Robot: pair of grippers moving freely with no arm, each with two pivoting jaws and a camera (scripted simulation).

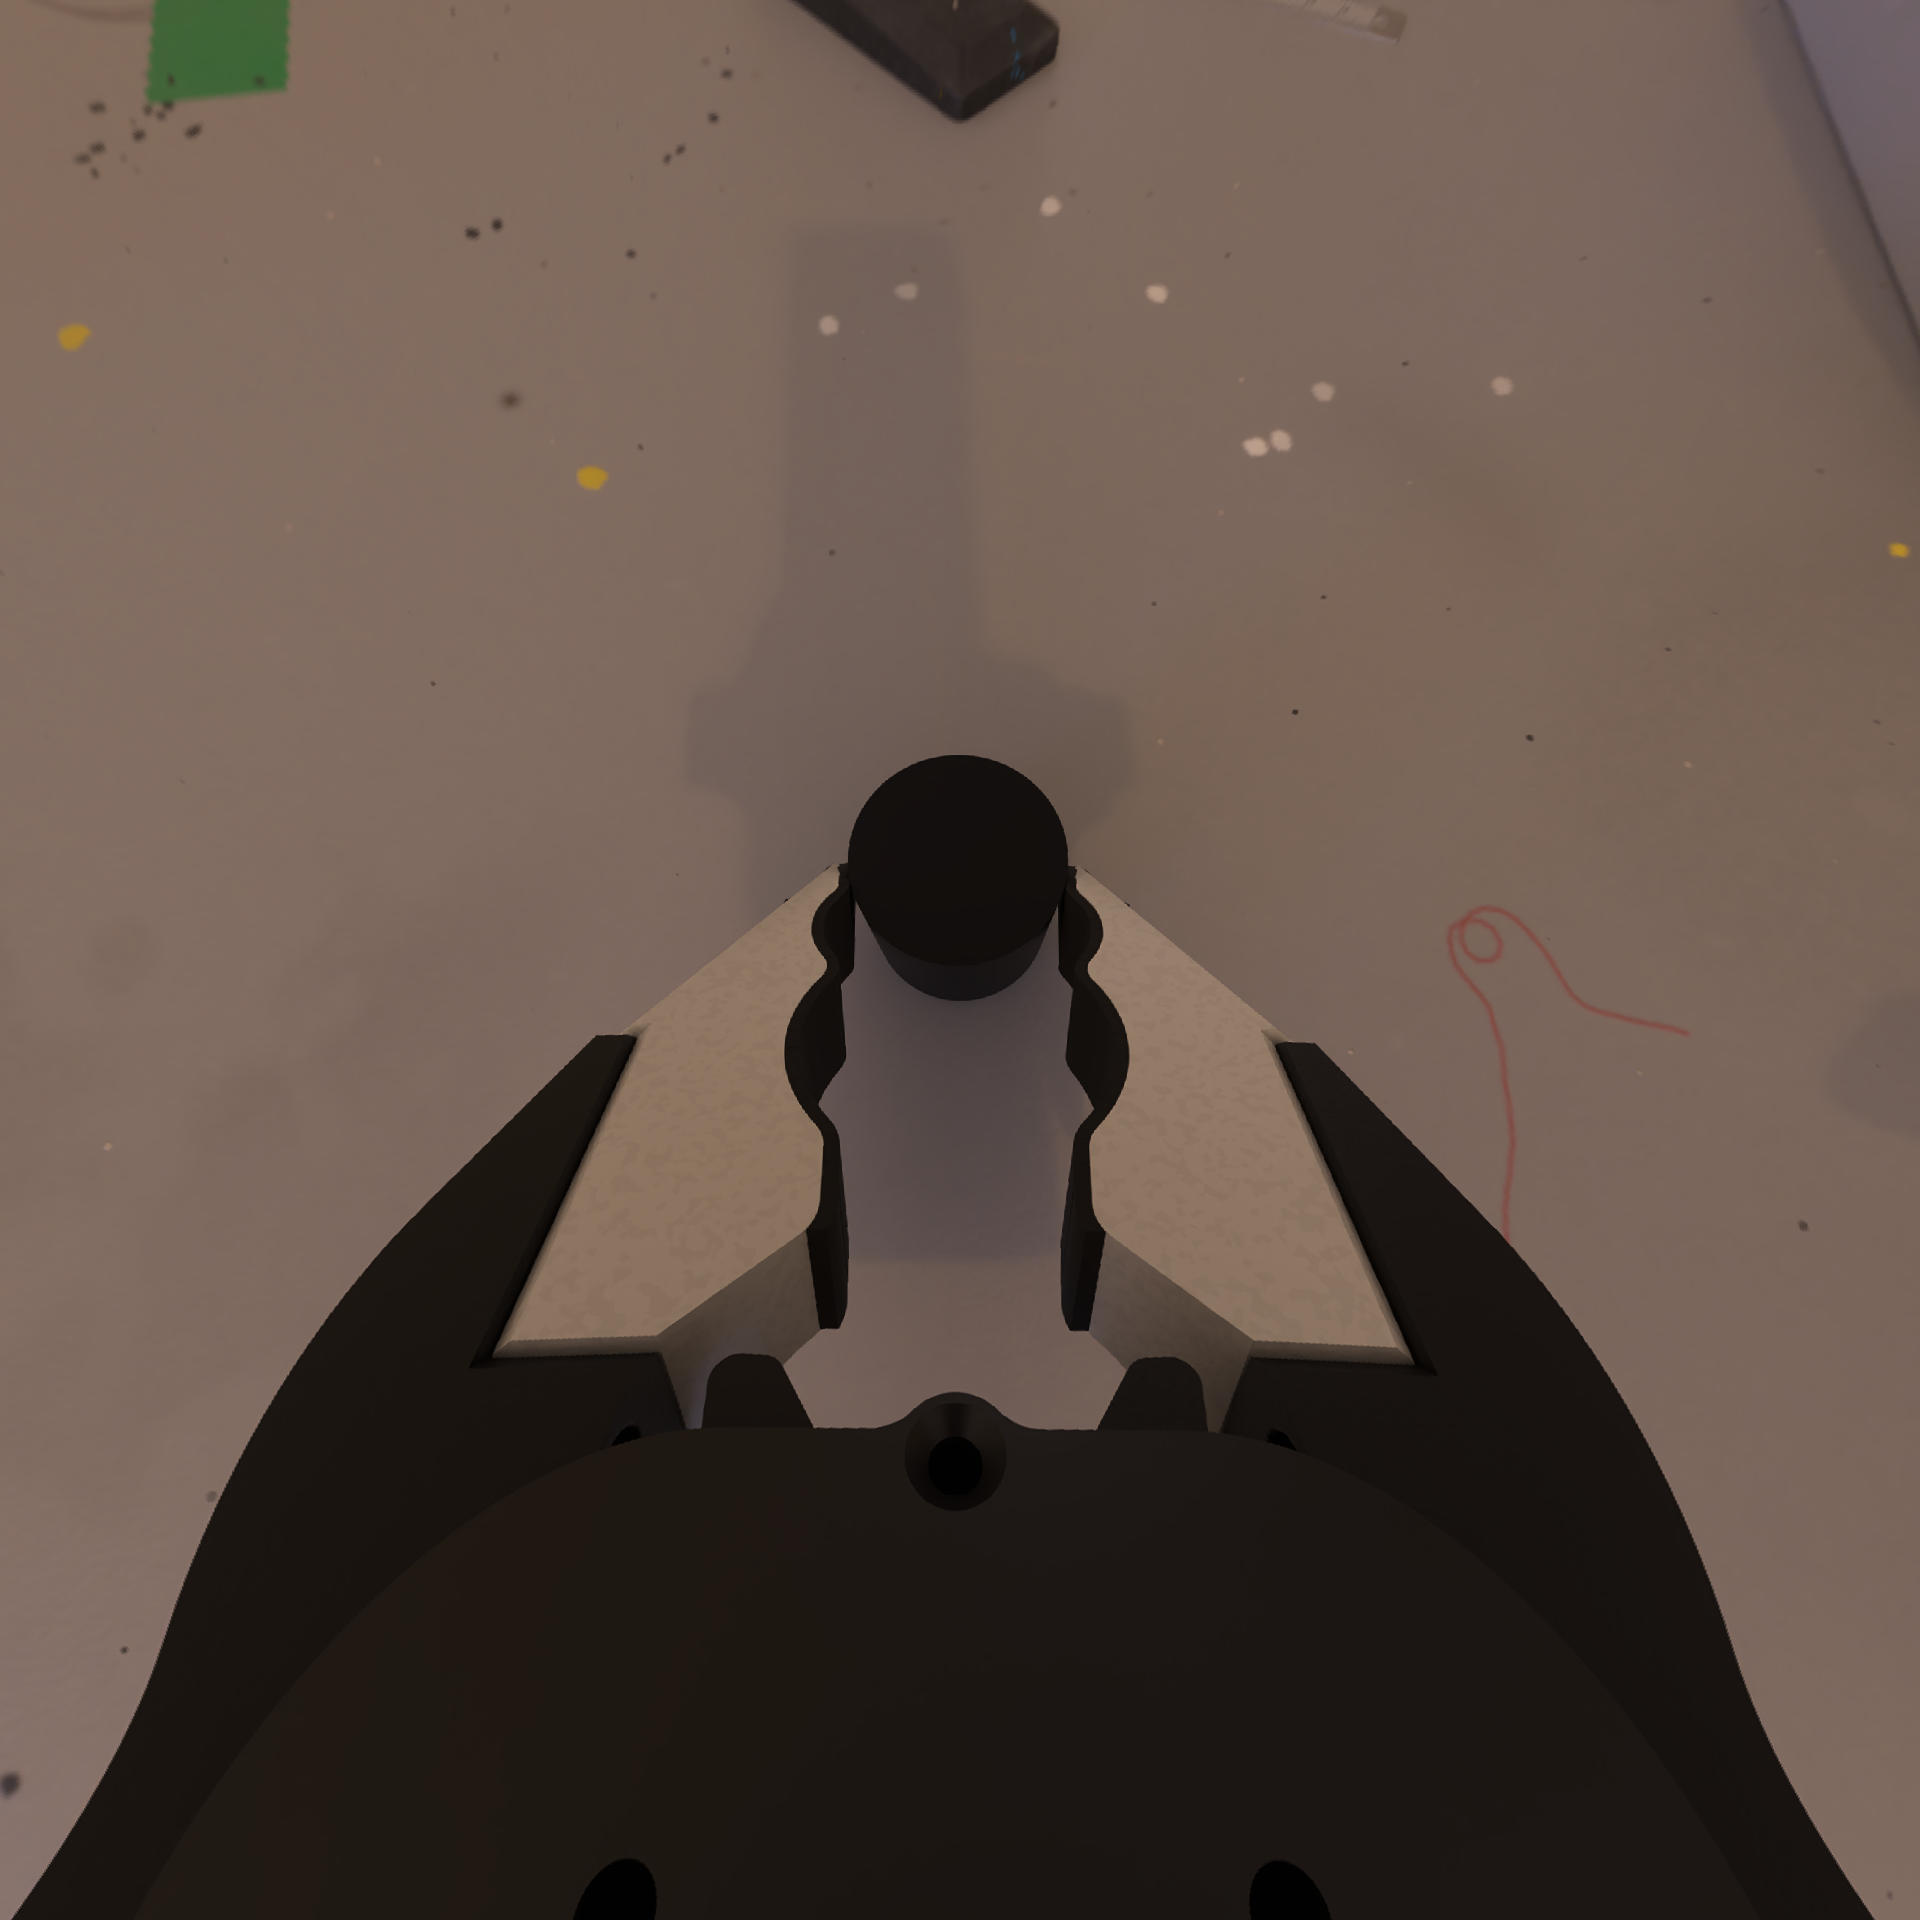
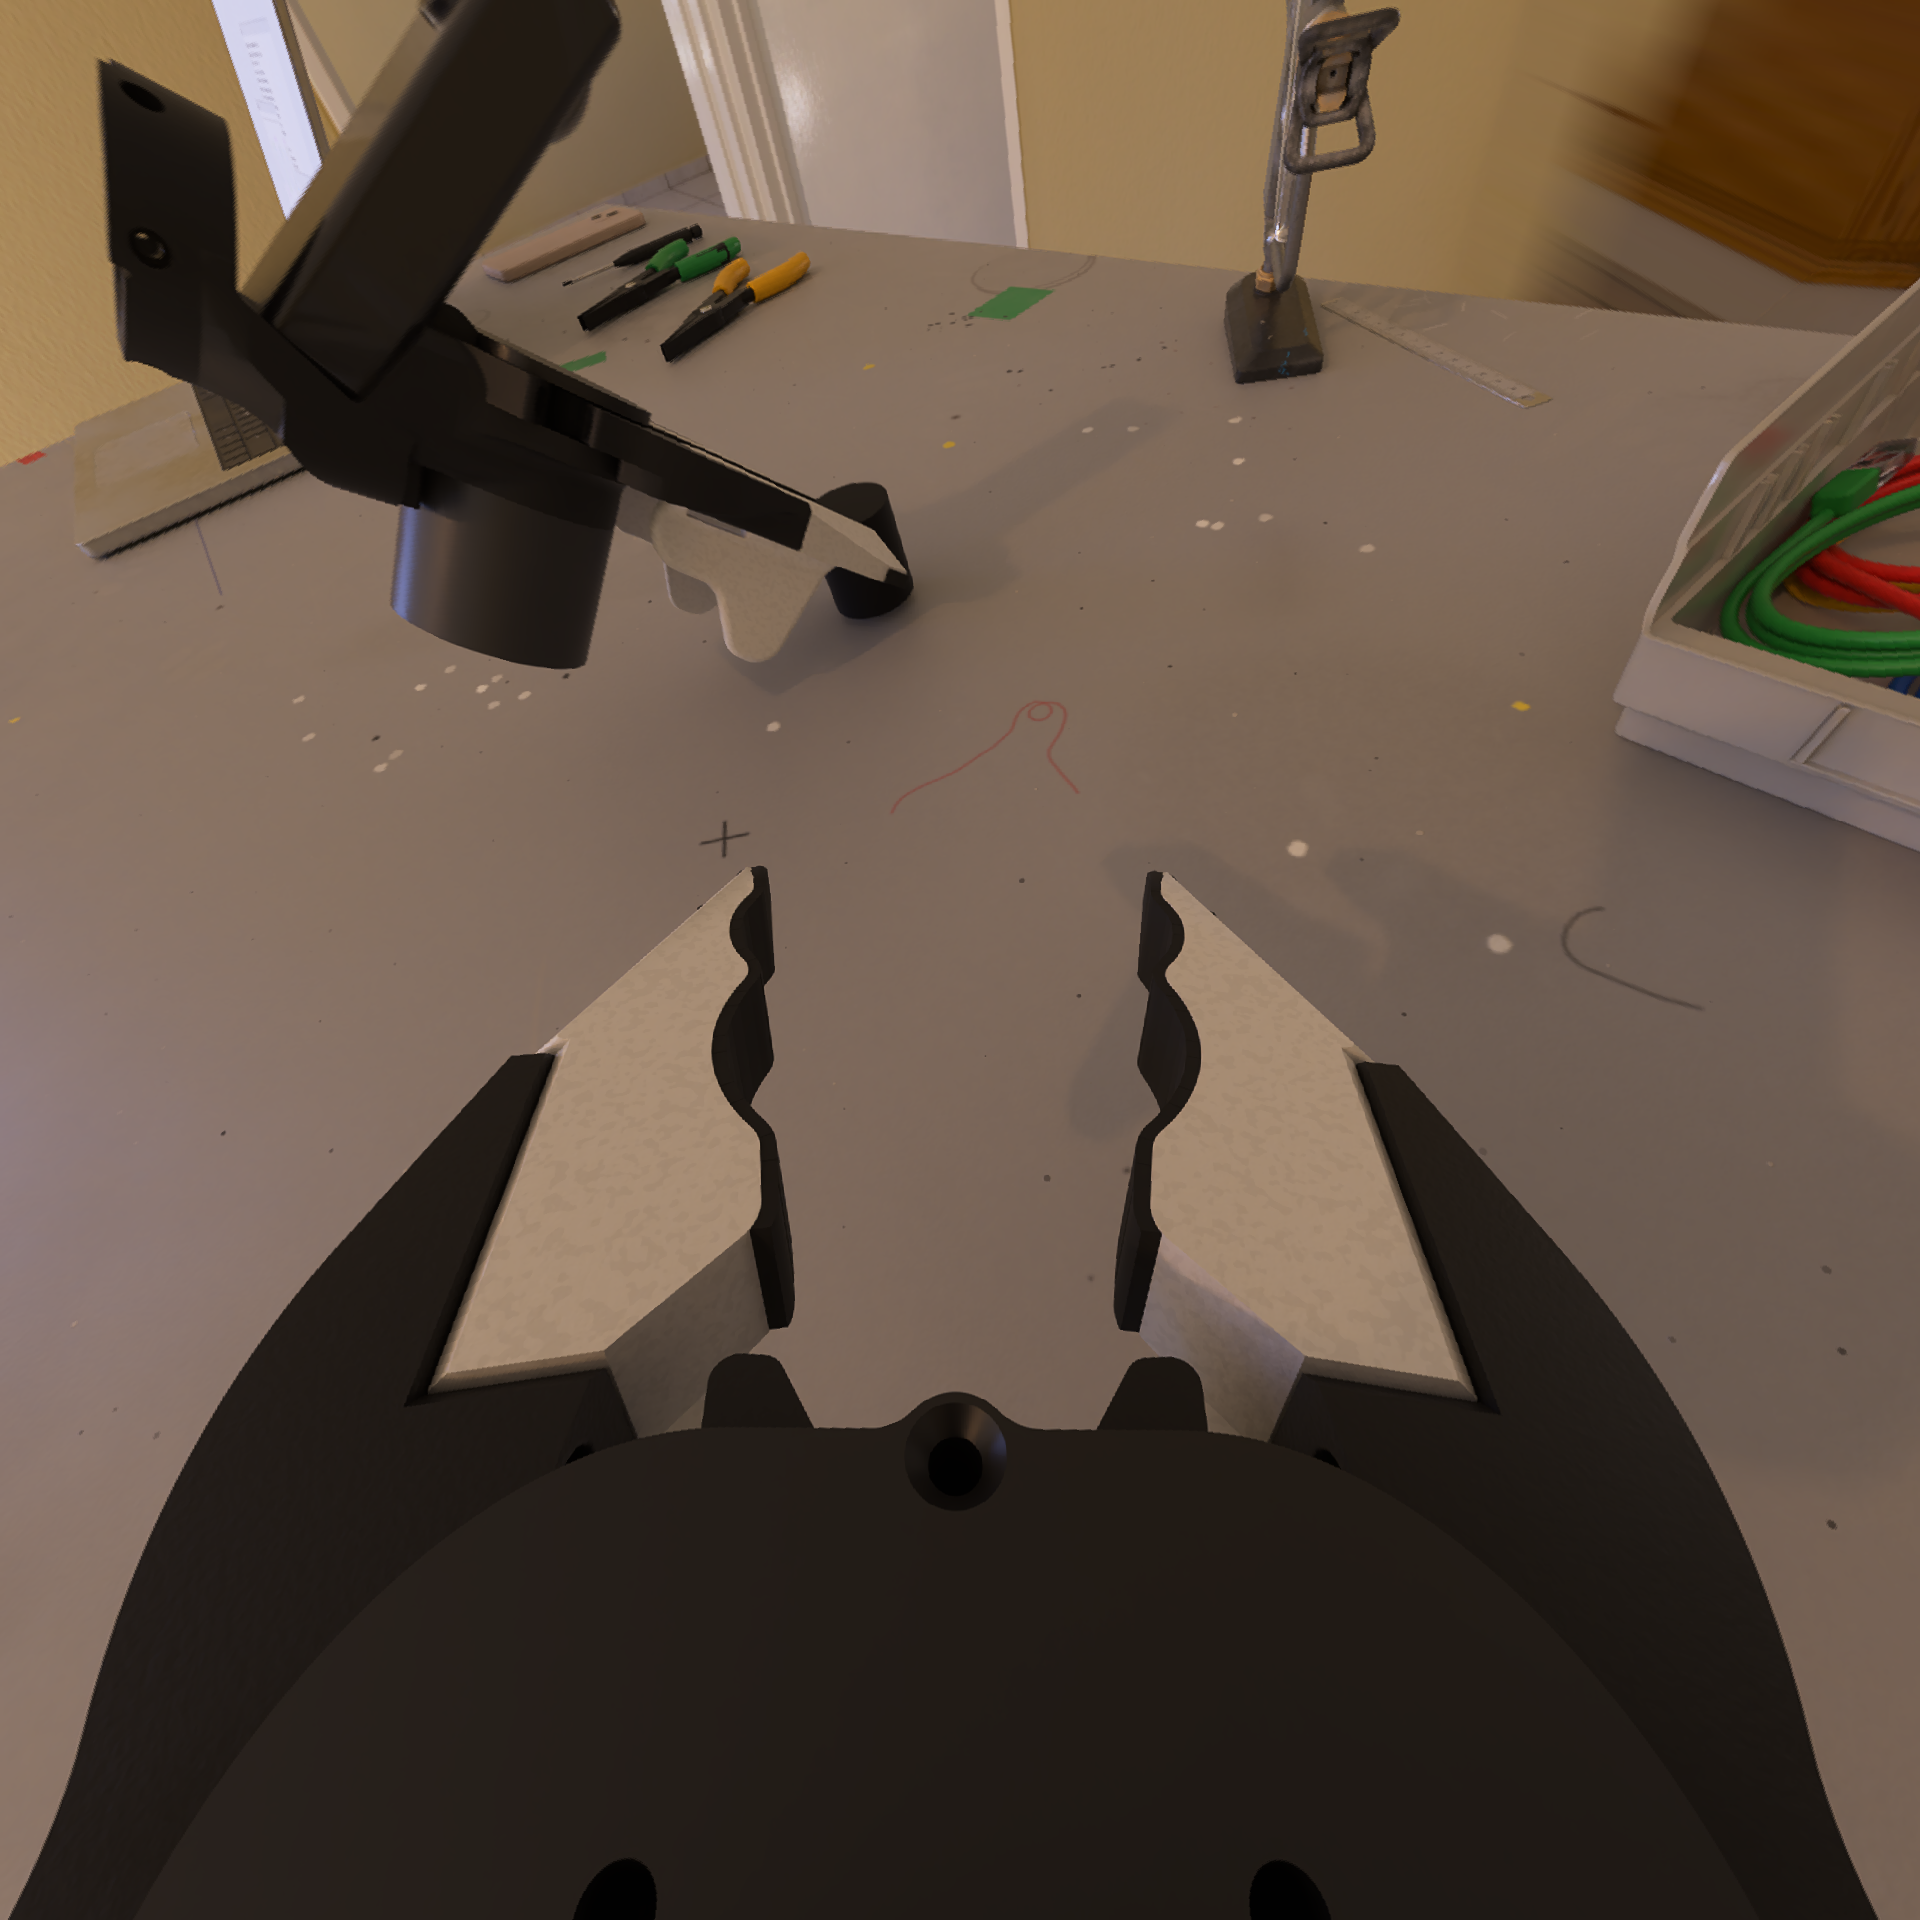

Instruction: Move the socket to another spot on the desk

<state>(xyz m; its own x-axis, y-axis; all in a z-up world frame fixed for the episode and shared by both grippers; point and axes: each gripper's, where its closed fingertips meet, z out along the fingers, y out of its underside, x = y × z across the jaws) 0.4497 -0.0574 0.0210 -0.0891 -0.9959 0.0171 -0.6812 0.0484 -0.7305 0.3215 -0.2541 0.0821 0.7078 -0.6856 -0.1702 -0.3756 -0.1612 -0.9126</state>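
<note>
Right tool [image 2: 956,883] hung low over the grey speckled worktop [image 2: 1039,1039], its white fingers spread wide with nothing between them. Just beyond it sat a thin red scribble [image 2: 997,753]. Farther on, the left tool [image 1: 957,883] had its tips clamped on the short black cylindrical socket [image 1: 957,868], which stood upright on the worktop, mid-desk. Behind lay green- and yellow-handled pliers [image 2: 717,296] and a grey metal clamp stand [image 2: 1283,312]; a white tray of coloured cables [image 2: 1818,613] sat far right.
</note>
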